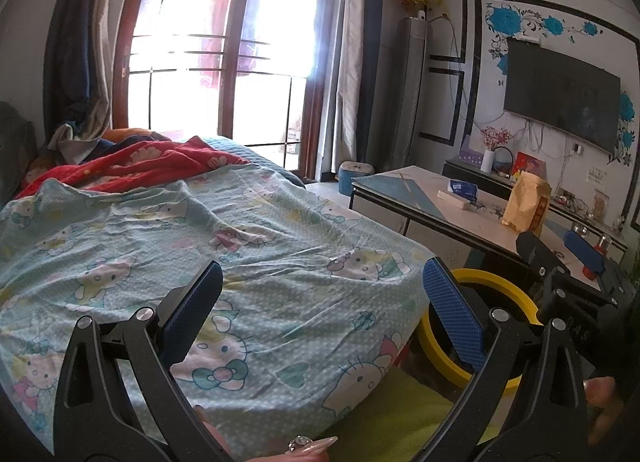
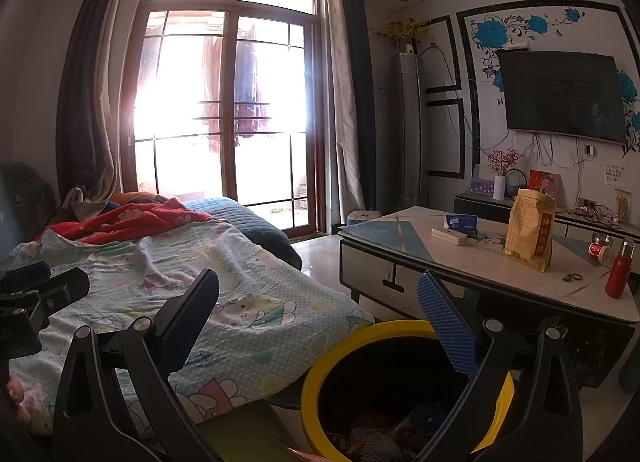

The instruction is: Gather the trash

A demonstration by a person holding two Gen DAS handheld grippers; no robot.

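A: Between bed [image 2: 168, 262] and tabletop [image 2: 460, 258], the yellow-rimmed bin [image 2: 316, 366] stands on the floor, trash inside. Both grippers, left gripper [image 1: 320, 314] and right gripper [image 2: 320, 314], have fingers spread, holding nothing.

B: Risk?

A: The snack bag [image 2: 530, 234] stands upright, creased, likely light. An off-centre pinch may topple it toward the red bottle [image 2: 619, 270].
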